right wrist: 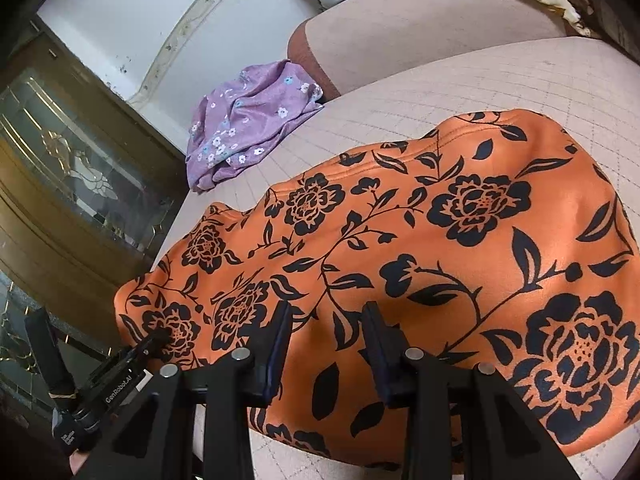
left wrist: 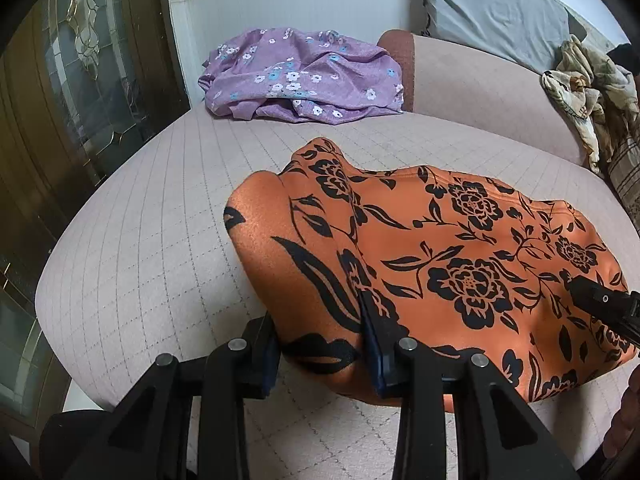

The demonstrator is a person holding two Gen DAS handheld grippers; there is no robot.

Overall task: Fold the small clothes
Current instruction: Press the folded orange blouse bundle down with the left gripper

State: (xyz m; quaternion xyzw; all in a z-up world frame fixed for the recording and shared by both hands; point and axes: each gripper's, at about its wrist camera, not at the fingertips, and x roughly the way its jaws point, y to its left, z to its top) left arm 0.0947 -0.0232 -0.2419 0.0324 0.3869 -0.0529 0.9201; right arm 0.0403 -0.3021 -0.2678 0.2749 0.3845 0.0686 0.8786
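The pink quilted sofa seat takes up most of both views, a broad, soft, stitched surface that serves as the folding table here. Its padded backrest rises behind, with a grey pillow propped above it and a crumpled beige printed cloth heaped at the far right. To the left stands a dark wooden door with decorative glass beside a white wall.

The orange garment with black flowers lies across the near part of the seat, mostly flat but rumpled, one end humped up toward the backrest. Its near edge sits at the front of the cushion, probably so both tools can reach it without stretching.

A purple floral garment rests bunched in the far corner against the backrest, well apart from the orange one (set aside, I judge, either waiting its turn or finished).

The left gripper has its jaws parted with a fold of the orange cloth's corner lying between them, not yet pinched. The right gripper likewise stands with jaws apart over the near hem, fabric between and under the fingers. Both placements look like the start of a grab on the near edge for folding it over.
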